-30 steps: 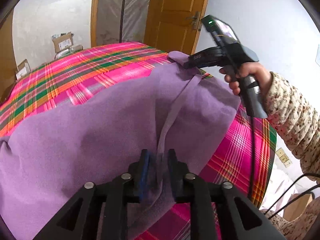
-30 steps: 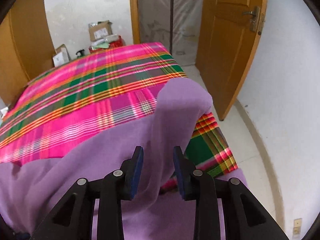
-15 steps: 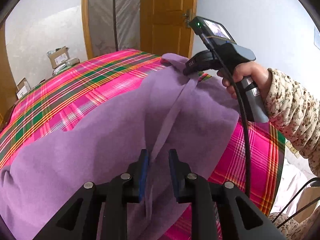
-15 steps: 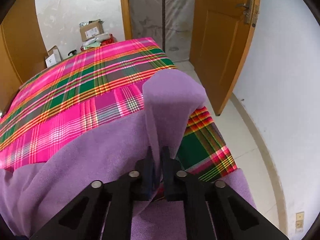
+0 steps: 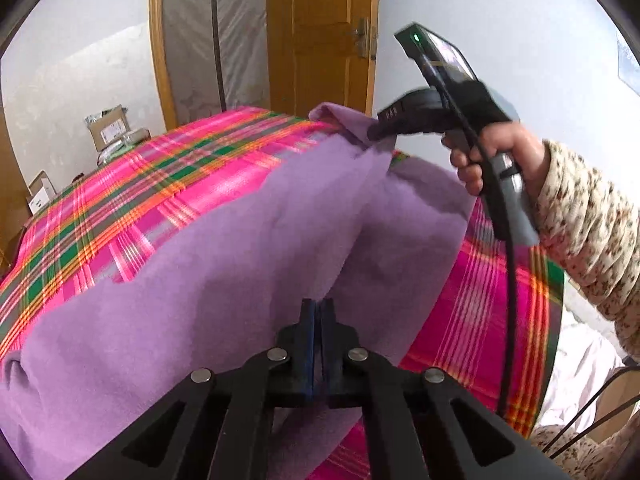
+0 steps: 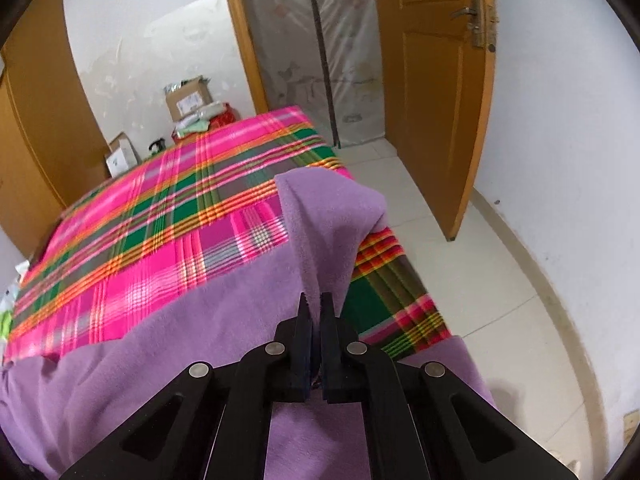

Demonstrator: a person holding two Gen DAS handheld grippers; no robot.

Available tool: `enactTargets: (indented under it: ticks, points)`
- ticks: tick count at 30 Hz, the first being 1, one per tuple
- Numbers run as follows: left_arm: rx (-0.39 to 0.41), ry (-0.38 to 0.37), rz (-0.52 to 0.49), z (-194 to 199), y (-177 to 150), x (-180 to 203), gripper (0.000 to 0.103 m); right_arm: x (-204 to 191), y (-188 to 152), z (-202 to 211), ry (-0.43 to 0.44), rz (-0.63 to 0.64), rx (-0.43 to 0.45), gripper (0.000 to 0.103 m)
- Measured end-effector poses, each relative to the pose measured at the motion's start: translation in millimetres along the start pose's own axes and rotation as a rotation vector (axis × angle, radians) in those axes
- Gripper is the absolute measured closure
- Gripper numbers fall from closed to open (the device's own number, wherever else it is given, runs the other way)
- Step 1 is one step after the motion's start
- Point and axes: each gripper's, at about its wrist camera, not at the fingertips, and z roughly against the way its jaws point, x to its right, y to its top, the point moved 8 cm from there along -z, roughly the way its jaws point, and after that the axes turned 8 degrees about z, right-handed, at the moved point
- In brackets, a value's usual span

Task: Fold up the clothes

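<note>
A purple fleece garment (image 5: 240,264) lies across a bed with a pink and green plaid cover (image 5: 132,204). My left gripper (image 5: 318,305) is closing tight on a raised fold of it near the bed's near edge, and the pads pinch the cloth. In the same view a hand (image 5: 500,152) holds my right gripper (image 5: 378,130) at the garment's far corner. In the right wrist view that gripper (image 6: 316,300) is closing the last bit on a lifted flap of the purple garment (image 6: 332,216) by the corner of the plaid cover (image 6: 160,224).
A wooden door (image 6: 436,92) stands ajar to the right of the bed, with tiled floor (image 6: 480,288) beside it. Cardboard boxes (image 6: 188,98) sit against the far wall. A black cable (image 5: 510,280) hangs from the right gripper's handle. A plastic-covered doorway (image 6: 320,48) lies beyond the bed.
Both grippers stood open around folds of the purple garment and have shut on them. The right one closed first, then the left. Both have shifted sideways a little with the cloth lifted.
</note>
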Motion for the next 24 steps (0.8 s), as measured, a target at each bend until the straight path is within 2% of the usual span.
enactTargets:
  ticks: [11, 24]
  points:
    - [0.037, 0.01, -0.018, 16, 10, 15, 0.101, 24, 5, 48, -0.004, -0.049, 0.123, 0.1]
    - [-0.02, 0.006, -0.048, 16, -14, 31, 0.101, 53, -40, 80, -0.038, -0.112, 0.126, 0.1]
